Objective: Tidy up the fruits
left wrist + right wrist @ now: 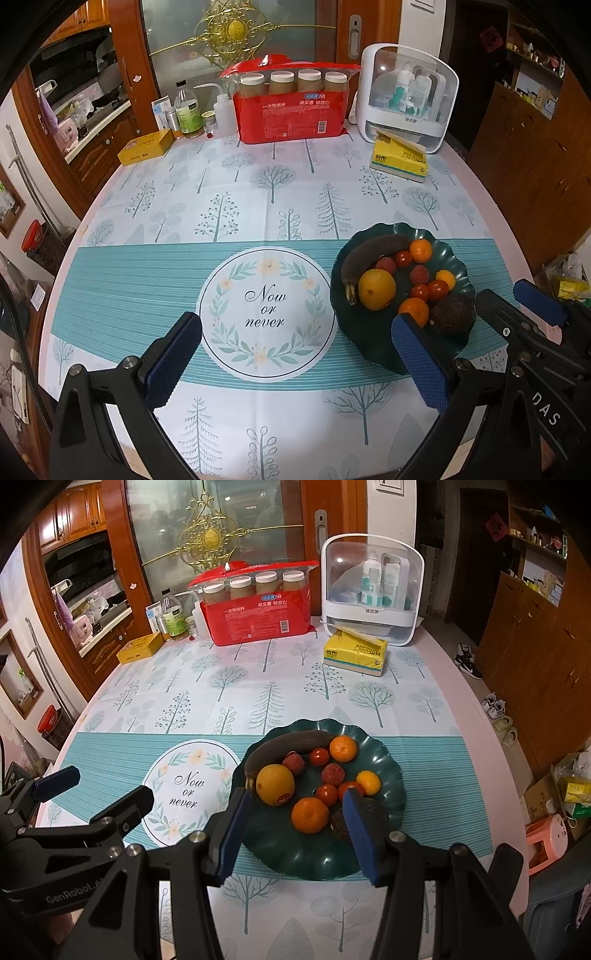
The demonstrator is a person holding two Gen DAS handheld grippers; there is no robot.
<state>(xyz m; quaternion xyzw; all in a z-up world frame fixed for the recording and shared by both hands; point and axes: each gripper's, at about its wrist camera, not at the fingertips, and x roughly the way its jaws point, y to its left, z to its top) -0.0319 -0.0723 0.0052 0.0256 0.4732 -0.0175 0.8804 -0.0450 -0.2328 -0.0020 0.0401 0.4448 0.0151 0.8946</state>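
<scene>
A dark green scalloped plate (389, 771) holds a blackened banana (288, 744), a large yellow orange (275, 784), tangerines (310, 814), cherry tomatoes (319, 756), lychees (333, 774) and a dark avocado (378, 810). My right gripper (294, 793) hovers open over the plate's near side, its pads on either side of the front tangerine and touching nothing. The avocado is partly hidden behind the right pad. My left gripper (295, 319) stands open above the printed "Now or never" circle (264, 310), left of the plate (369, 354), and holds nothing.
Along the table's far edge stand a red cup package (295, 118), a white storage box (406, 96), a yellow tissue pack (400, 158), a yellow tin (146, 146) and bottles (188, 110). A pink stool (546, 843) and shoes sit on the floor to the right.
</scene>
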